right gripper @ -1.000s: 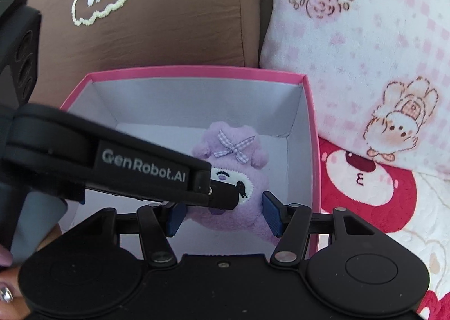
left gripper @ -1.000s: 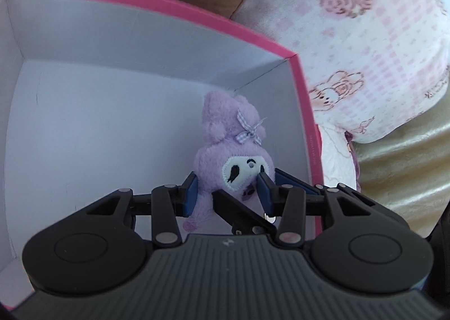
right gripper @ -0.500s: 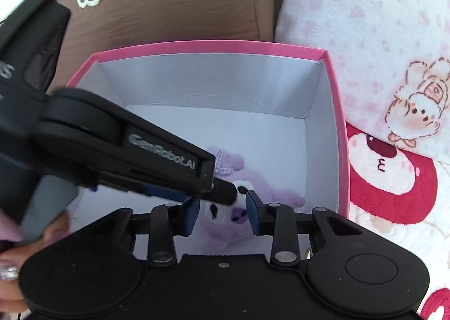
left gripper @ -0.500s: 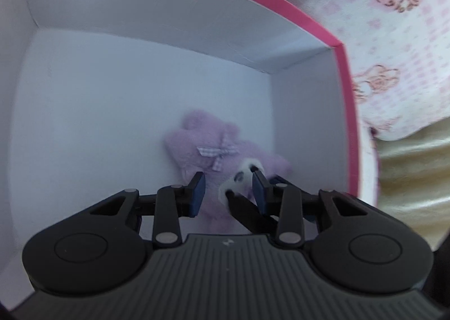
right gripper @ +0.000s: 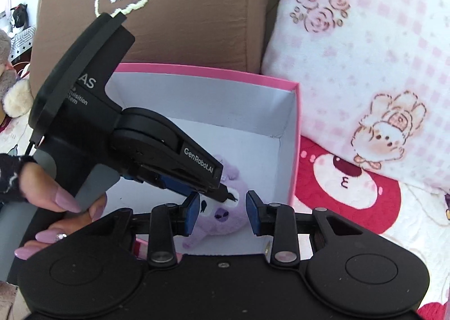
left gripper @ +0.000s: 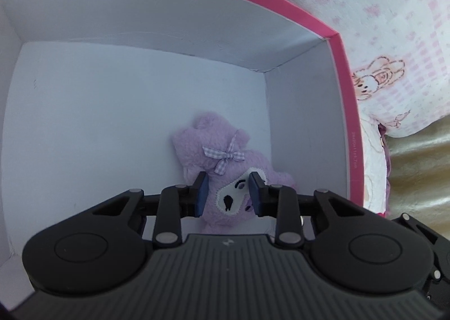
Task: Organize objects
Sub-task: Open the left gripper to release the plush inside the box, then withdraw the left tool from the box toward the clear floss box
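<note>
A purple plush (left gripper: 225, 162) with a gingham bow lies on its back on the white floor of the pink-rimmed box (left gripper: 341, 95), near the right wall. My left gripper (left gripper: 228, 190) reaches down into the box, jaws narrowed to shut, with the plush's white face showing between its pads. In the right wrist view the left gripper (right gripper: 225, 193) has its tip on that face; whether it pinches the plush I cannot tell. My right gripper (right gripper: 222, 209) is shut and holds nothing, above the near wall of the box (right gripper: 225, 68), with the plush (right gripper: 222, 216) below and beyond it.
A brown cushion (right gripper: 197, 11) stands behind the box, and a pink-and-white rabbit-print cushion (right gripper: 365, 53) leans at the right. A blanket with a red bear face (right gripper: 346, 185) lies right of the box. A person's hand (right gripper: 56, 202) grips the left handle.
The plush went from upright to lying on the box floor. Both grippers' jaws narrowed. The right gripper drew back out of the box and slightly up.
</note>
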`<state>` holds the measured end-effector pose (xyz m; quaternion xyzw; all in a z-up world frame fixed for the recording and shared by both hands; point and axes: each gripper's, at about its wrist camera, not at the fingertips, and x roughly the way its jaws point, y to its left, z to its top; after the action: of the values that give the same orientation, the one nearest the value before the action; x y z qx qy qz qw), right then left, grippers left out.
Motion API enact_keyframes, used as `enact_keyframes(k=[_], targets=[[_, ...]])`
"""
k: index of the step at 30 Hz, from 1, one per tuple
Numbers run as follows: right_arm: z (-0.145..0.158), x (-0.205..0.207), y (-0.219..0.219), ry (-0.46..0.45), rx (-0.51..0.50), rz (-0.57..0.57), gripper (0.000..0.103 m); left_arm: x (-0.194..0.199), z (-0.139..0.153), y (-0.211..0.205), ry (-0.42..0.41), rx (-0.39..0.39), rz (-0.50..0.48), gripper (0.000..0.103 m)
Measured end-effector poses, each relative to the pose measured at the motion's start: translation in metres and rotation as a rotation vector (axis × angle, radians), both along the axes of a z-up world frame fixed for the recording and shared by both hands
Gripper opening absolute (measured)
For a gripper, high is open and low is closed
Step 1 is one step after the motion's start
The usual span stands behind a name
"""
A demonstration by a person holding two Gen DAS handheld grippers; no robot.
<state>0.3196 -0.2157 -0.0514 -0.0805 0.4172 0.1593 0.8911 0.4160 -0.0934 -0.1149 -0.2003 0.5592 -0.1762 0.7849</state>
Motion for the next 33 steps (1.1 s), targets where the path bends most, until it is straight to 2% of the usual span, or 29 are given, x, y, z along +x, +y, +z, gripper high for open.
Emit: enact_keyframes(k=[5, 13, 14, 16, 19, 24, 29, 33], targets=[[-0.007, -0.001, -0.001, 0.014, 0.011, 0.001, 0.039, -0.004, 0.01, -0.008, -0.069, 0.054, -0.036, 0.029], [0.002, -0.016, 0.008, 0.014, 0.062, 0.01, 0.039, -0.028, 0.037, 0.01, -0.101, 0.068, -0.035, 0.029], [0.004, -0.018, 0.01, 0.012, 0.063, 0.01, 0.039, -0.036, 0.041, 0.011, -0.106, 0.07, -0.035, 0.029], [0.007, -0.025, 0.014, 0.017, 0.065, -0.005, 0.041, -0.026, 0.049, 0.002, -0.117, 0.079, -0.037, 0.029], [0.011, -0.028, 0.016, 0.016, 0.048, -0.025, 0.041, -0.038, 0.063, 0.012, -0.13, 0.098, -0.045, 0.029], [0.028, -0.042, 0.008, -0.029, 0.096, 0.015, 0.043, -0.074, 0.097, 0.021, -0.158, 0.143, -0.086, 0.03], [0.048, -0.062, 0.006, -0.059, 0.053, 0.022, 0.043, -0.103, 0.136, 0.027, -0.213, 0.158, -0.115, 0.031], [0.064, -0.075, 0.004, -0.043, 0.075, 0.026, 0.045, -0.122, 0.157, 0.032, -0.204, 0.163, -0.118, 0.04]])
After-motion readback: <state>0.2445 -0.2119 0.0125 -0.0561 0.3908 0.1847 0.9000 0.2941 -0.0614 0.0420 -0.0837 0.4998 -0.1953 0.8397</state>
